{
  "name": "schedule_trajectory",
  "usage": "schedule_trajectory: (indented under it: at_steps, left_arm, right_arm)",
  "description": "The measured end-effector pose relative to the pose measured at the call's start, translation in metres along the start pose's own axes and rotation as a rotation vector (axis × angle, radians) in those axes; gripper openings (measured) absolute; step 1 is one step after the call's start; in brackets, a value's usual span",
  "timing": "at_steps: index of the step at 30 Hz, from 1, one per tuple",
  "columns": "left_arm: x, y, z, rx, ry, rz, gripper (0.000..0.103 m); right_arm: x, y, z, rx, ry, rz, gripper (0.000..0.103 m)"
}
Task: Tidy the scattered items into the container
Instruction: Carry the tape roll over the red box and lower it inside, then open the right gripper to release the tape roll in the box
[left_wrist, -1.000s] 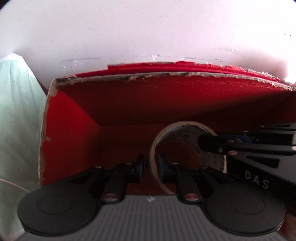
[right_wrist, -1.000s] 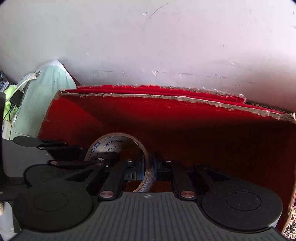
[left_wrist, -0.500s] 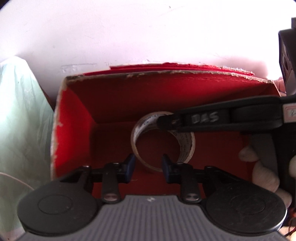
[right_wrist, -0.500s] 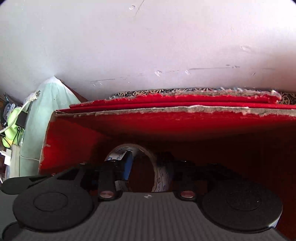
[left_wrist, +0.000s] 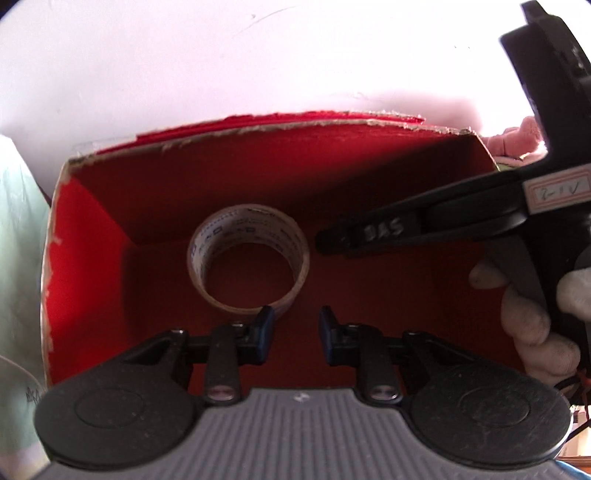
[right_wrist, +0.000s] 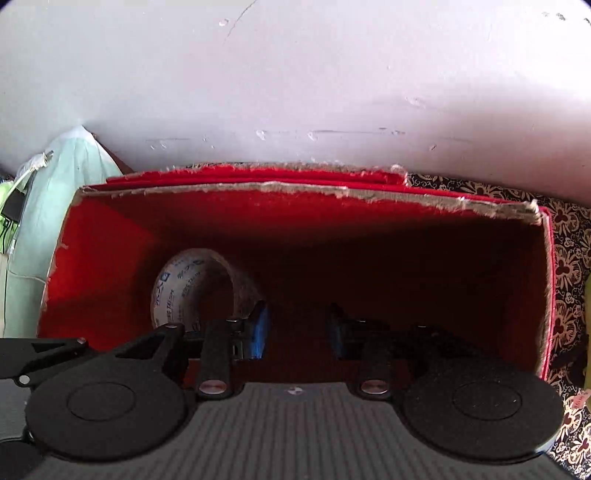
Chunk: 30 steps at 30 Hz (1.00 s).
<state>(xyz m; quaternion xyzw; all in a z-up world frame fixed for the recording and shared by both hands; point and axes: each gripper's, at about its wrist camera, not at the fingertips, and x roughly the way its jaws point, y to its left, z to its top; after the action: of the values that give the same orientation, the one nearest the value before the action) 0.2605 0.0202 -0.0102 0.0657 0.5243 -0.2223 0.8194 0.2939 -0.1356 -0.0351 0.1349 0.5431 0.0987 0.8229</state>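
A roll of printed packing tape (left_wrist: 243, 229) rests on the floor of the red cardboard box (left_wrist: 85, 229), toward its back left corner. My left gripper (left_wrist: 293, 336) hovers just in front of the roll; its blue pads are apart, closing slightly, with nothing between them. My right gripper (left_wrist: 332, 243) reaches in from the right, held by a gloved hand (left_wrist: 535, 325), its tip just right of the roll. In the right wrist view the tape (right_wrist: 177, 284) lies left of the right gripper (right_wrist: 297, 328), whose jaws are closing on nothing inside the box (right_wrist: 96, 251).
A white wall (left_wrist: 258, 55) rises right behind the box. Pale green fabric (right_wrist: 62, 192) with a white cable (right_wrist: 33, 166) sits against the box's left side. A dark patterned cloth (right_wrist: 569, 258) lies under and to the right of it.
Both grippers were on the tape roll's wall; both have let go and drawn back. The roll now lies free in the box, and the right gripper has shifted to its right.
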Motion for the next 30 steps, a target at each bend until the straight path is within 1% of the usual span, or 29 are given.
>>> schedule_trajectory:
  at_steps: [2, 4, 7, 8, 9, 11, 13, 17, 22, 26, 28, 30]
  left_arm:
    - [0.004, 0.005, 0.001, -0.031, 0.021, 0.007, 0.021]
    - [0.007, 0.012, -0.001, -0.055, 0.035, 0.044, 0.021]
    - [0.012, 0.027, -0.006, -0.092, 0.052, 0.098, 0.021]
    - [0.012, 0.032, -0.007, -0.105, 0.054, 0.113, 0.021]
    - [0.011, 0.037, -0.008, -0.118, 0.053, 0.124, 0.019]
    - [0.007, 0.044, -0.008, -0.140, 0.040, 0.134, 0.019]
    - [0.005, 0.046, -0.009, -0.141, 0.032, 0.157, 0.017]
    - [0.003, 0.044, -0.011, -0.142, 0.026, 0.175, 0.018]
    - [-0.001, 0.043, -0.013, -0.155, 0.018, 0.194, 0.019]
    - [-0.006, 0.038, -0.016, -0.148, 0.006, 0.239, 0.019]
    - [-0.007, 0.037, -0.017, -0.150, 0.002, 0.265, 0.019]
    - [-0.009, 0.035, -0.018, -0.150, -0.003, 0.280, 0.019]
  right_arm:
    - [0.007, 0.005, 0.001, -0.009, 0.030, 0.004, 0.036]
    - [0.012, 0.009, 0.000, -0.008, 0.036, 0.024, 0.034]
    - [0.020, 0.013, 0.002, 0.004, 0.027, 0.115, 0.033]
    - [0.023, 0.015, 0.002, 0.005, 0.023, 0.134, 0.032]
    - [0.026, 0.017, 0.003, 0.001, 0.018, 0.151, 0.032]
    - [0.034, 0.020, 0.004, 0.005, 0.030, 0.197, 0.031]
    - [0.038, 0.023, 0.005, 0.008, 0.016, 0.223, 0.031]
    - [0.038, 0.030, 0.003, -0.018, 0.005, 0.205, 0.028]
    - [0.042, 0.038, 0.004, -0.031, -0.007, 0.200, 0.028]
    - [0.044, 0.043, 0.006, -0.054, -0.011, 0.176, 0.030]
    - [0.042, 0.045, 0.007, -0.074, -0.019, 0.155, 0.033]
    - [0.042, 0.047, 0.008, -0.079, -0.034, 0.151, 0.033]
